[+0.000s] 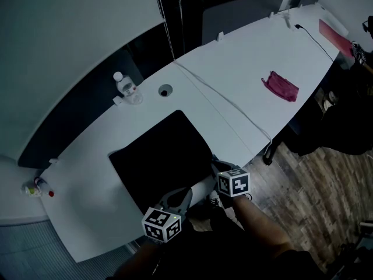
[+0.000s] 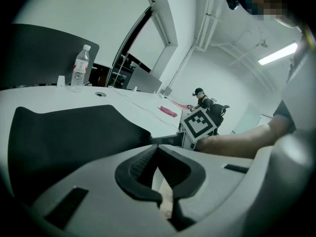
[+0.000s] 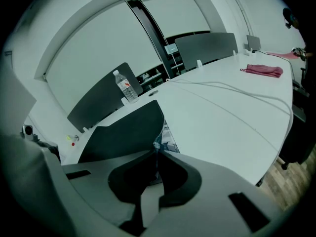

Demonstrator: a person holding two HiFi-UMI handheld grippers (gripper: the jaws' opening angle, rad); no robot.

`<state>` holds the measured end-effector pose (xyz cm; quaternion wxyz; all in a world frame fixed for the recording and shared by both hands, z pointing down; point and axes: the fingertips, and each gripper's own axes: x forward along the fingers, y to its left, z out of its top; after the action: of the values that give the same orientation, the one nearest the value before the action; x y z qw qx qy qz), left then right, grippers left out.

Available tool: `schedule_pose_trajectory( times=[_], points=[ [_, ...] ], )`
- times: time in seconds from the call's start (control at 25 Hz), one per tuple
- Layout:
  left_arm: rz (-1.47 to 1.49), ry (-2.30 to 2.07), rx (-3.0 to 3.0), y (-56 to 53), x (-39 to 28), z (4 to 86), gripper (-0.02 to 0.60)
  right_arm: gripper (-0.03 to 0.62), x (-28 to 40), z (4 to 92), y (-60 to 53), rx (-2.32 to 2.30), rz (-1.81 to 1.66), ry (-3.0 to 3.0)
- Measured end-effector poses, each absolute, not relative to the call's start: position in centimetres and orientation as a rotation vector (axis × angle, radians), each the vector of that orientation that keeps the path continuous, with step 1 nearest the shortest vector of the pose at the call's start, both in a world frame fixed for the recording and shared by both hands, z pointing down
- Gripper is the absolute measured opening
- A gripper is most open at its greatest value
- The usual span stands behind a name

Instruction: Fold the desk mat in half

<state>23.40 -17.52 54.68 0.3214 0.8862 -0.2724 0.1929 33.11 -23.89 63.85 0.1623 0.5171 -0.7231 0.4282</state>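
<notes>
One black desk mat (image 1: 163, 156), edge raised.

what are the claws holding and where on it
Both hold the mat. The left claw pinches its near edge, and the right claw pinches its near right corner, which is lifted.

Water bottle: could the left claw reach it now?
Probably not: the left claw is shut on the near edge of the desk mat, though nothing stands between it and the water bottle.
</notes>
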Motion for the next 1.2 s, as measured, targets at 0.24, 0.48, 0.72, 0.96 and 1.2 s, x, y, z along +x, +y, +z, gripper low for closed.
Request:
schedule_pose_trajectory(
  times=[0.24,0.48,0.72,0.96,1.2],
  points=[
    [0.512,-0.740,2.324,-17.4,24.8,54.5,0.006,0.037,33.7,64.3,-24.0,1.405,1.202,-2.097],
    [0.502,-0.792,2.306,-17.4,25.9,54.6,0.006,0.049,33.7,64.3,-23.8,1.289,1.182,-2.146],
    [0.469,-0.862,2.290,-17.6,27.2,54.2,0.006,0.069,35.6,63.8,-23.8,1.248,1.116,-2.163],
    [0.432,-0.956,2.281,-17.5,27.6,53.5,0.006,0.060,36.6,61.1,-24.3,1.250,1.054,-2.261],
    [0.390,-1.097,2.237,-16.6,25.5,52.6,0.006,0.028,33.3,57.0,-24.0,1.092,0.966,-2.437]
  ],
)
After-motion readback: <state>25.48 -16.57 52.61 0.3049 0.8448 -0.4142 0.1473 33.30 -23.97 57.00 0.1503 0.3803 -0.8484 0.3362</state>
